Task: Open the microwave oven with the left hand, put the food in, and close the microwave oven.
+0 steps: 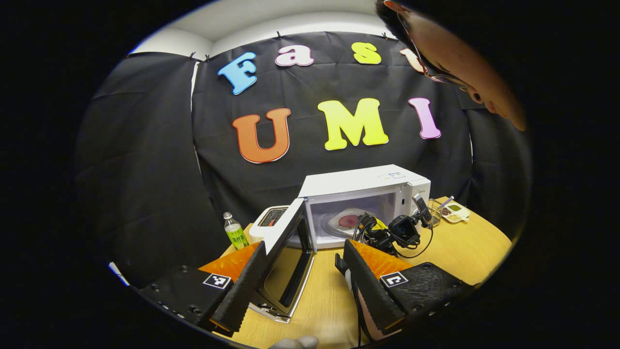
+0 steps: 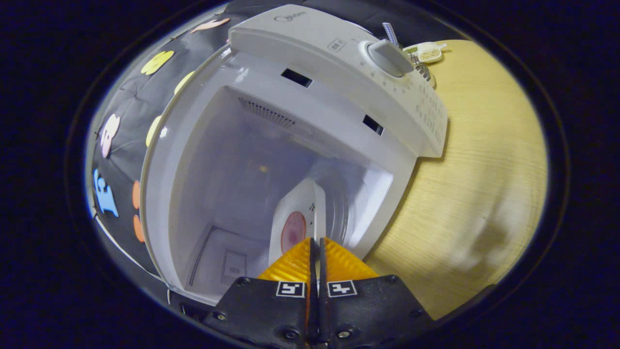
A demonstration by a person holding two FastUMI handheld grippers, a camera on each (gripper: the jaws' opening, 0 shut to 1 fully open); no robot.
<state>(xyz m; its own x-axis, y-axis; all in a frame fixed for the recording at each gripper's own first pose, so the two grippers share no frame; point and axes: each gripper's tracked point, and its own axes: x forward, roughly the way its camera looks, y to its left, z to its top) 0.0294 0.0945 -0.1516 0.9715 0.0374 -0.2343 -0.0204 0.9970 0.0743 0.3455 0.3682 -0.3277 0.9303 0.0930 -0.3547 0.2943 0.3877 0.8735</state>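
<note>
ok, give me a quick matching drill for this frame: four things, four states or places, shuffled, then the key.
Things:
1. microwave door
2. plate of food
3. green bottle
4. left gripper

States or places:
A. open, fingers spread either side of the door's edge
B. at the mouth of the oven, its rim between the right gripper fingers
C. swung open toward the camera
D. standing on the table, left of the microwave

Pairs: 1-C, 2-B, 3-D, 4-A
</note>
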